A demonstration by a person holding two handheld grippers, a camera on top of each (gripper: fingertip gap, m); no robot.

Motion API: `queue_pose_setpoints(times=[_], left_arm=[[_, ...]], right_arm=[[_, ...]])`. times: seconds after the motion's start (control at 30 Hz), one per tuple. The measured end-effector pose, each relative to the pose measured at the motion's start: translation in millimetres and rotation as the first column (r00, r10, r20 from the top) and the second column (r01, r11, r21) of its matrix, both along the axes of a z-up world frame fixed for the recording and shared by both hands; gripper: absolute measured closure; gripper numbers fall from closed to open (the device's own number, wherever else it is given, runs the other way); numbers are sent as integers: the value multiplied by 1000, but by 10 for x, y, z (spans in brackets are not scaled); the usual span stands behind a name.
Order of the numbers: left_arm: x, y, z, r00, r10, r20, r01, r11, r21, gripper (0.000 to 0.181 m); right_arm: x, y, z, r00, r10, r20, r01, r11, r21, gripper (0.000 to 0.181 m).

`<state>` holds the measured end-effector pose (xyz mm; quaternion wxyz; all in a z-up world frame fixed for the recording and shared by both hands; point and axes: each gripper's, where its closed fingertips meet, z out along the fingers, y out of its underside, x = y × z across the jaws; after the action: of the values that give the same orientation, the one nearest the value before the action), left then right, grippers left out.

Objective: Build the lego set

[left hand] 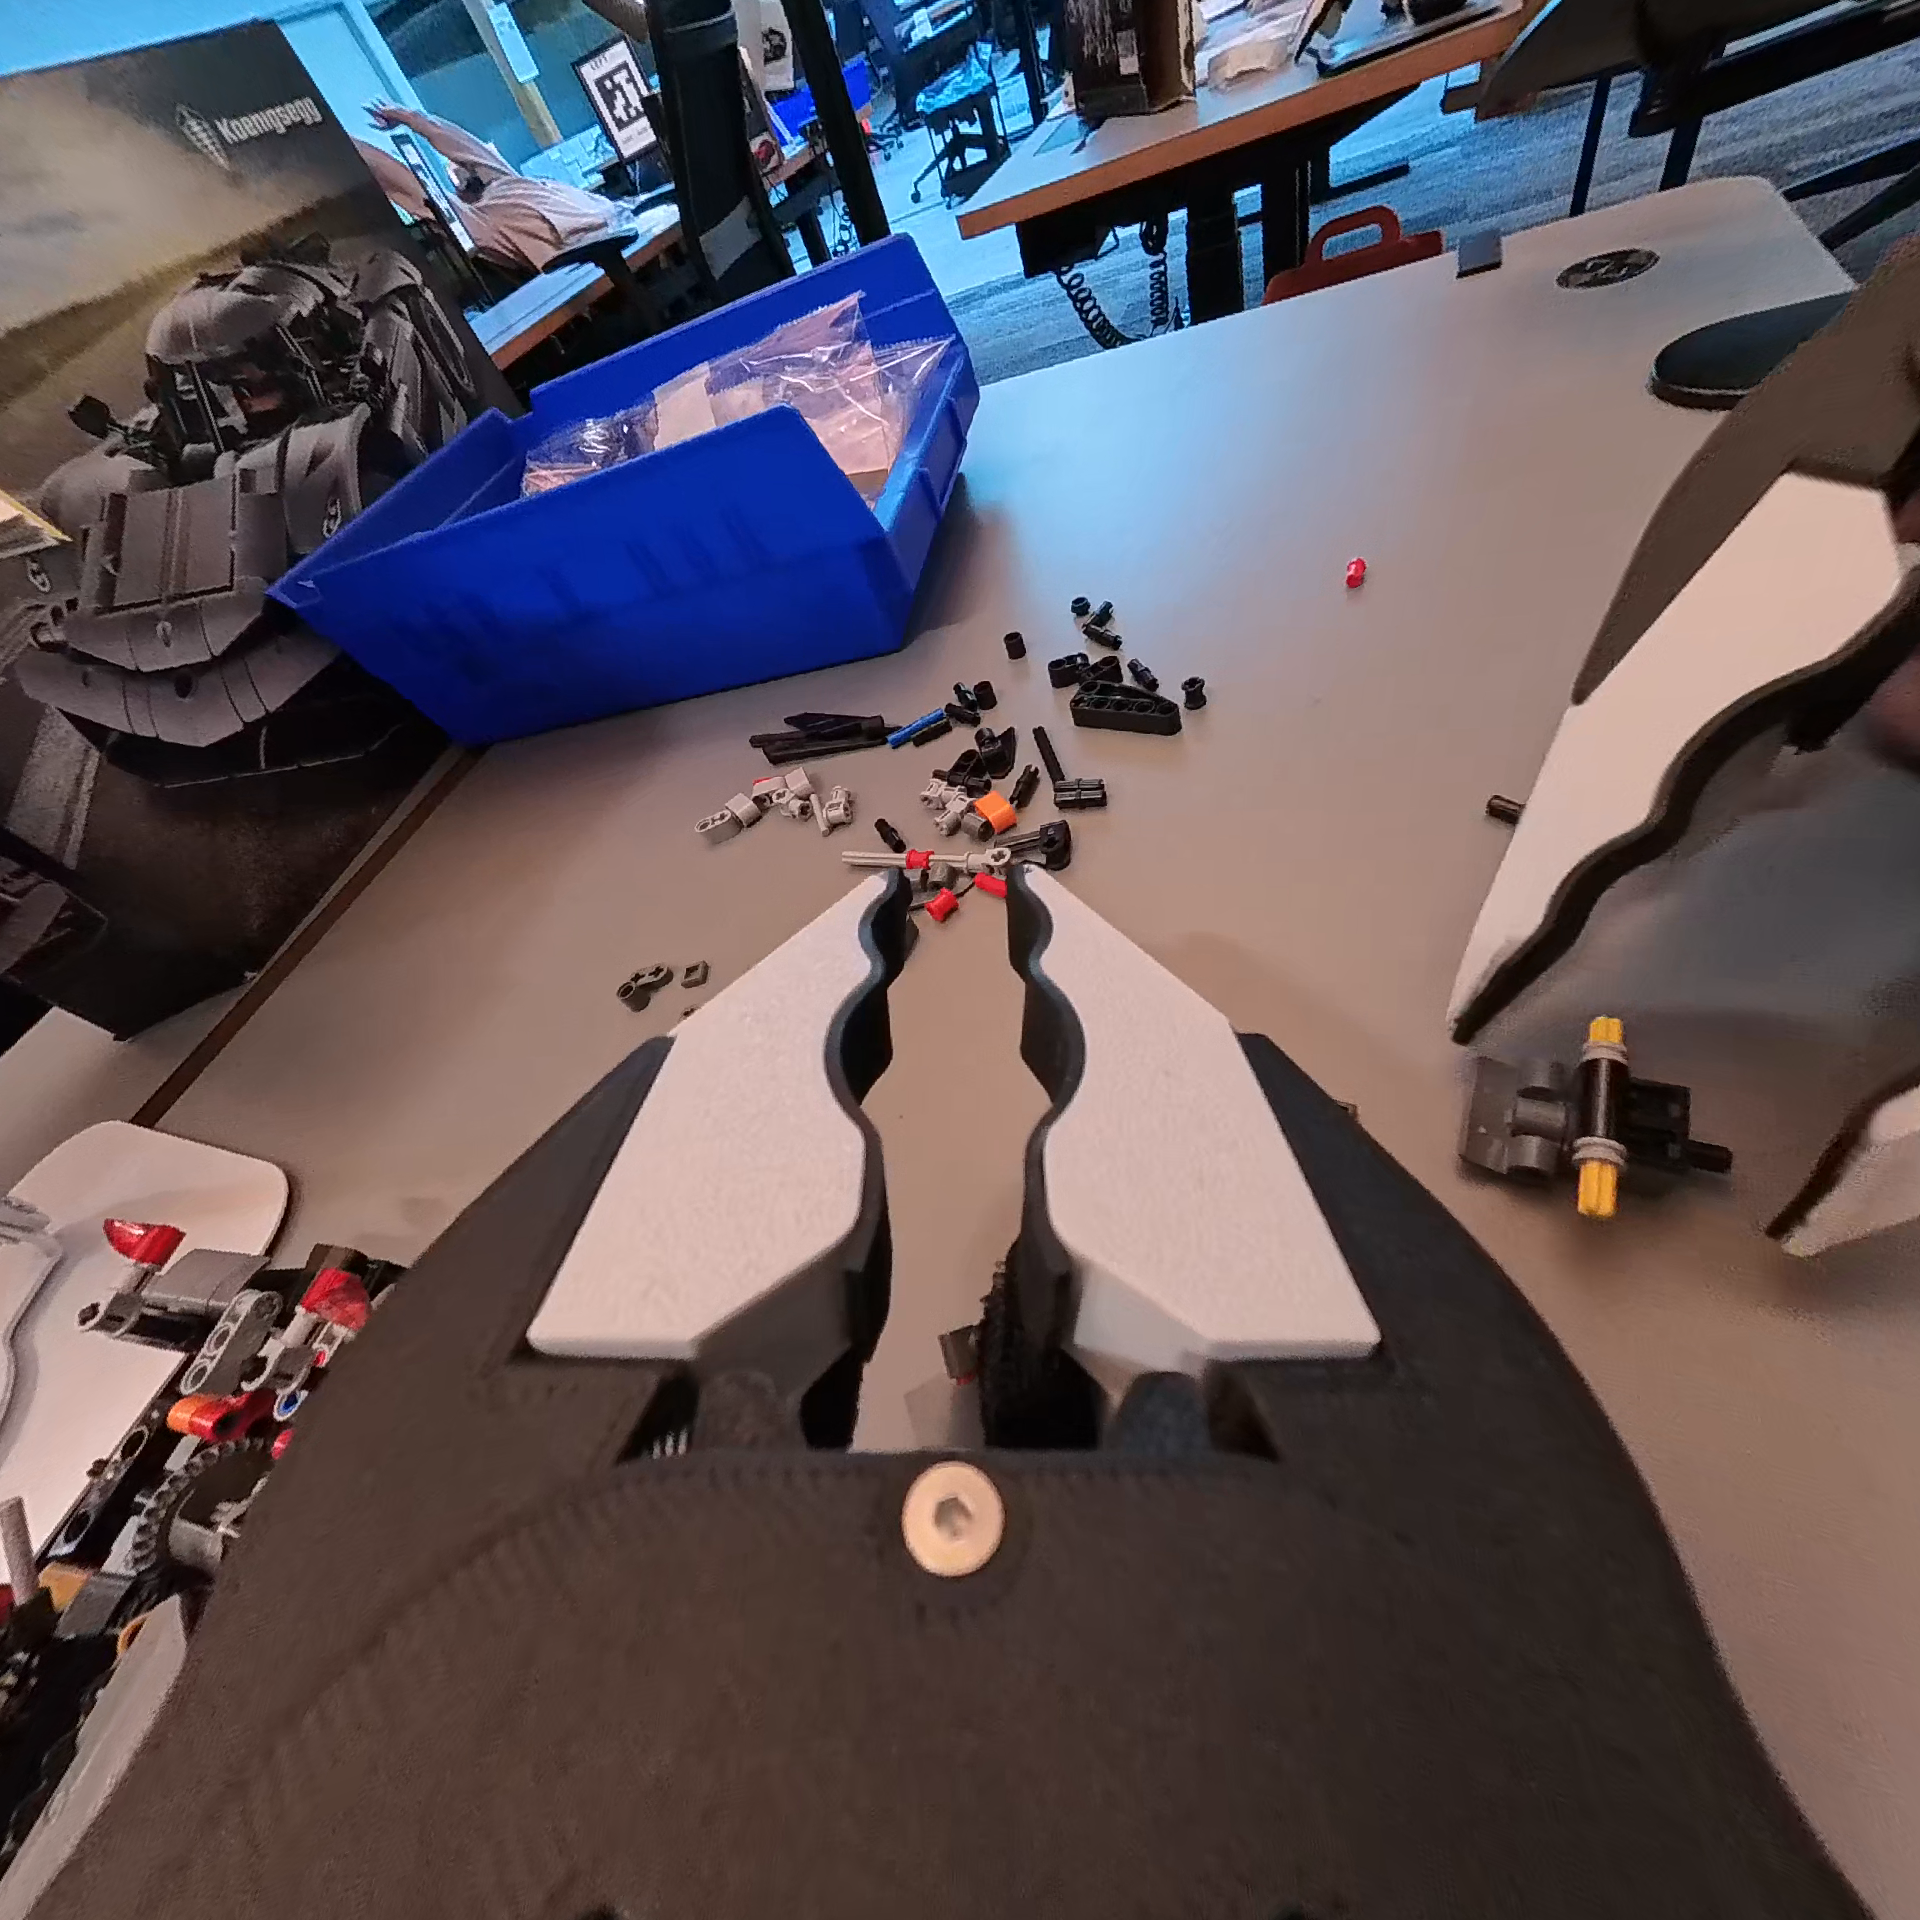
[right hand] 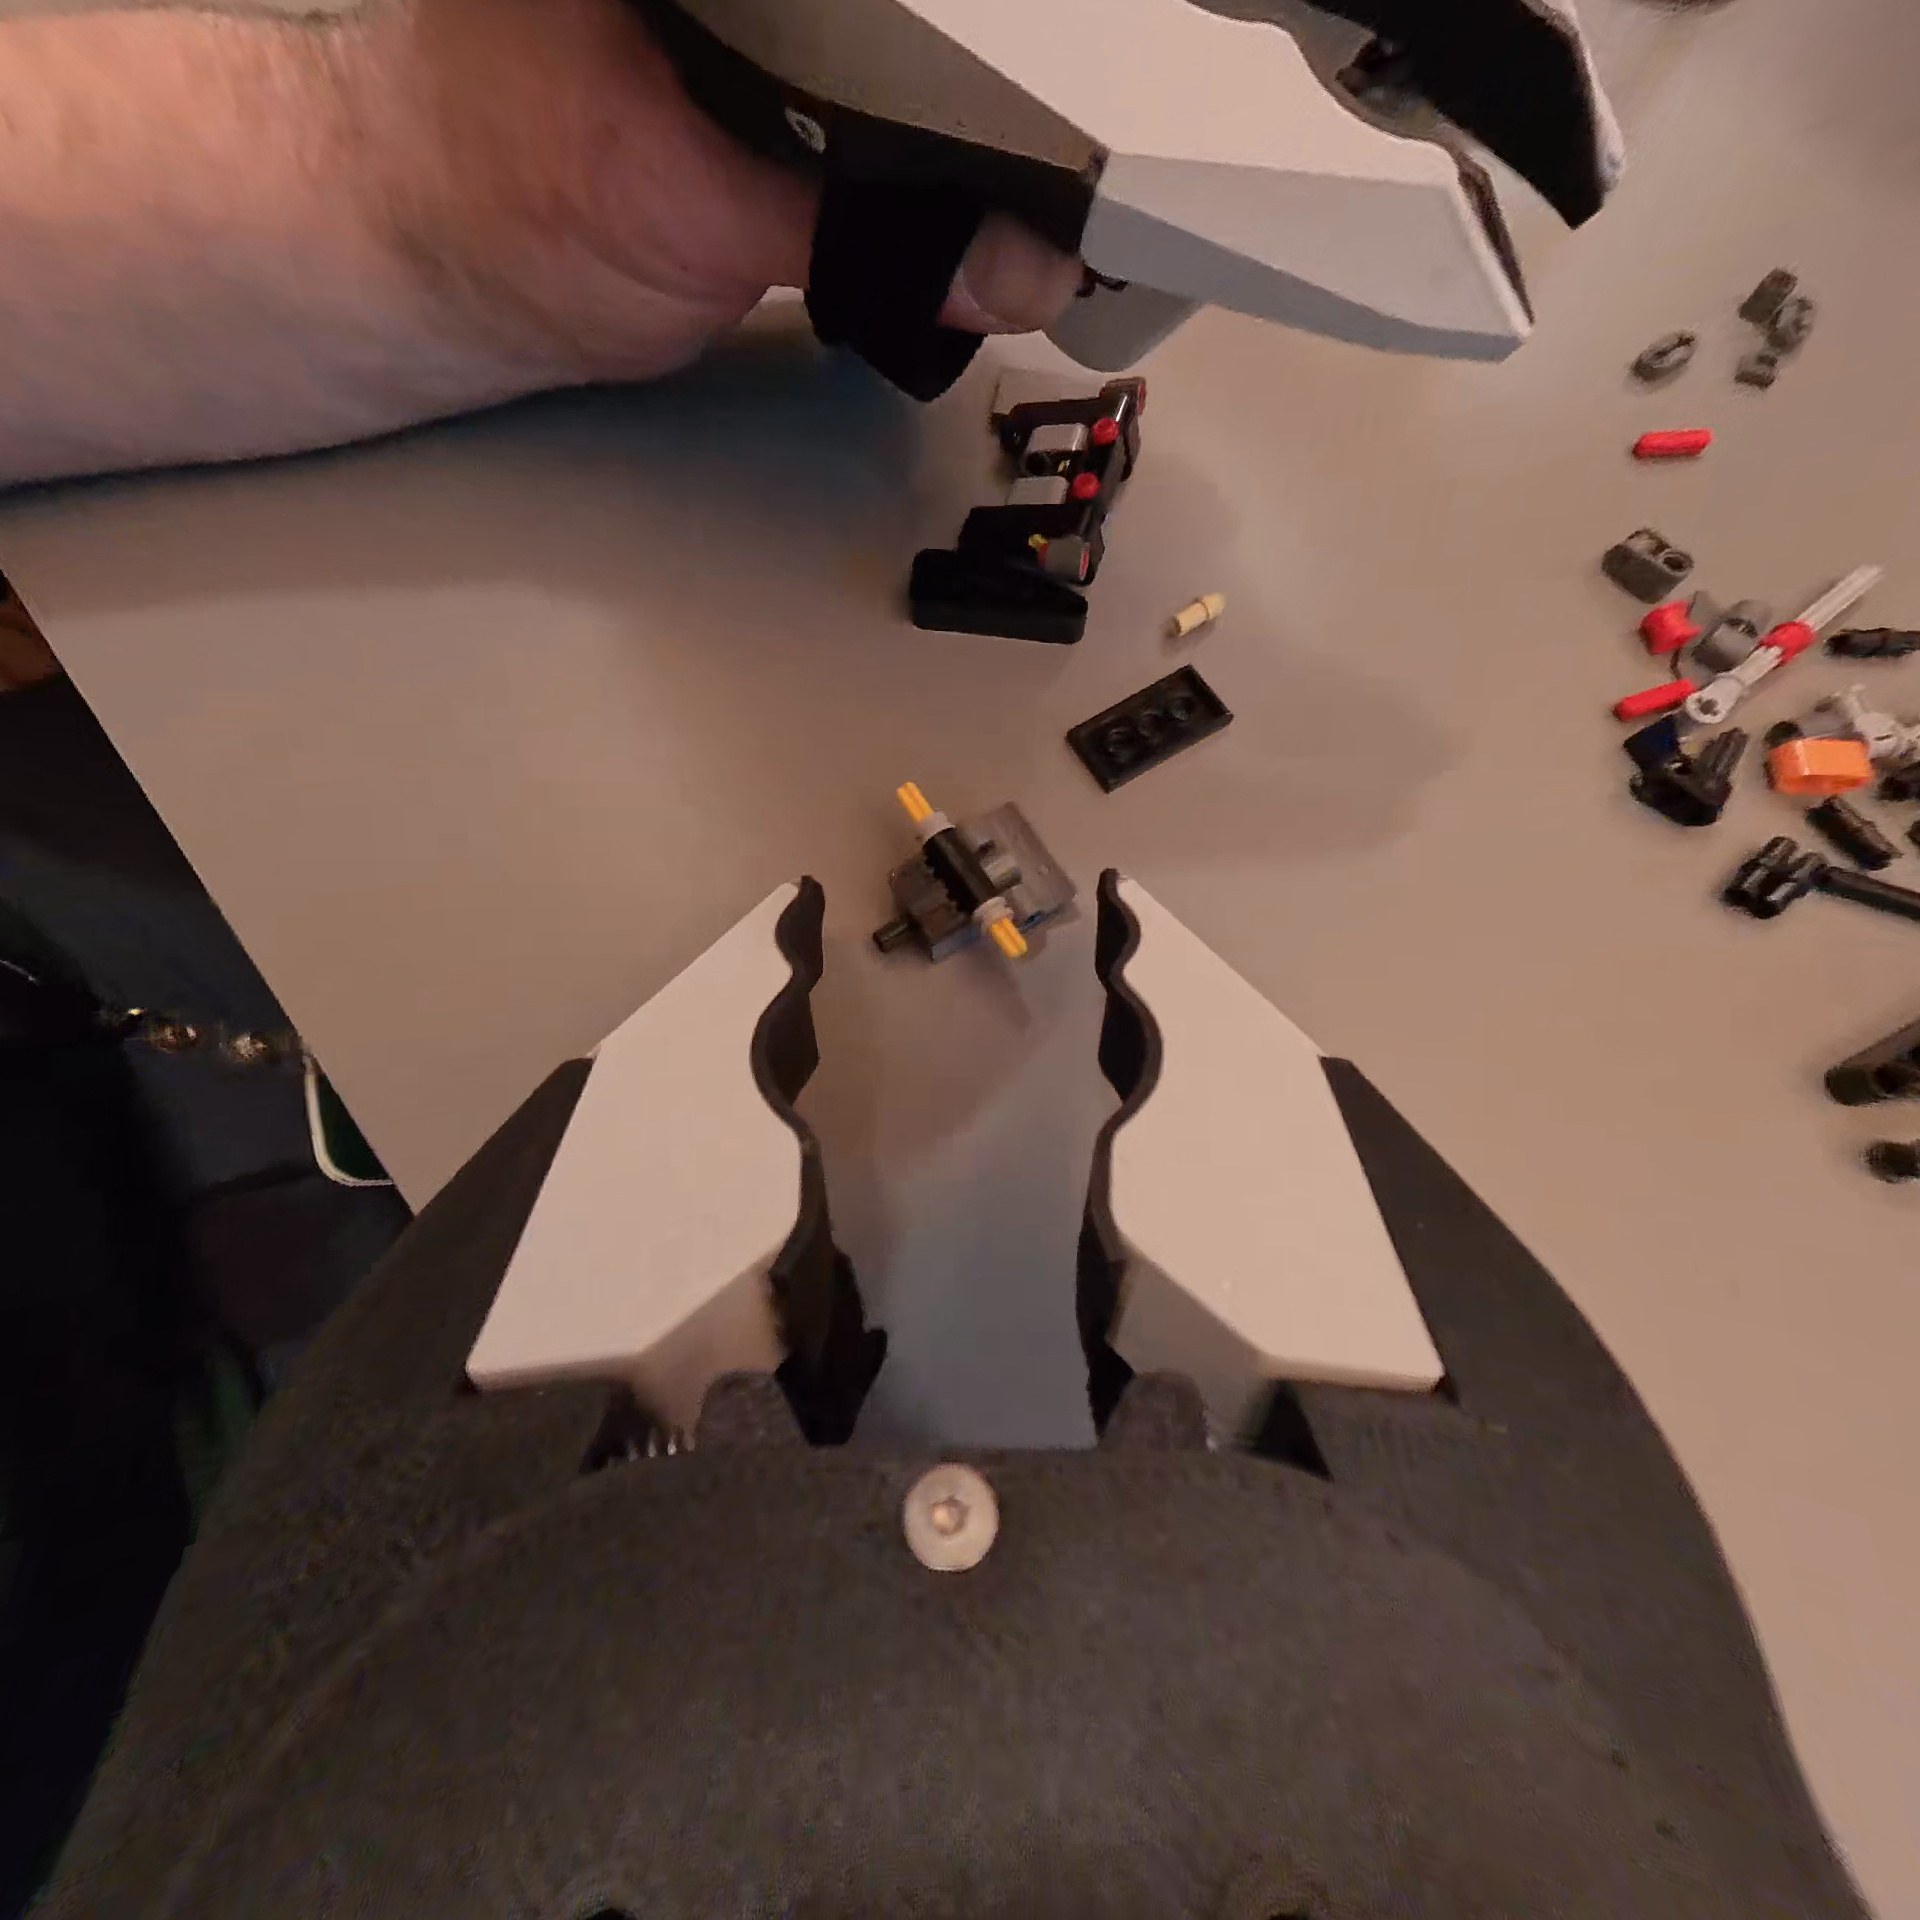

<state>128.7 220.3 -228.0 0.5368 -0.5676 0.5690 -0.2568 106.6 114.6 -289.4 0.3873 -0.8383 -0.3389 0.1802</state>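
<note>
Fingers of two empty grippers flank one yellow-axled subassembly.

bin behind loose parts on table; small assembly right of them; box left of bin.
</note>
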Motion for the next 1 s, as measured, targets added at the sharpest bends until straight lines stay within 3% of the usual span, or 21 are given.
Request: queue_pose_setpoints(times=[0.23, 1.0], left_arm=[[10, -17, 13, 1000, -3, 1, 3, 1000, 7, 164], [49, -27, -23, 1000, -11, -10, 11, 1000, -12, 164]], right_arm=[[-54, 41, -73, 998, 6, 65, -6, 1000, -3, 146], [243, 150, -50, 992, -112, 56, 112, 994, 14, 146]])
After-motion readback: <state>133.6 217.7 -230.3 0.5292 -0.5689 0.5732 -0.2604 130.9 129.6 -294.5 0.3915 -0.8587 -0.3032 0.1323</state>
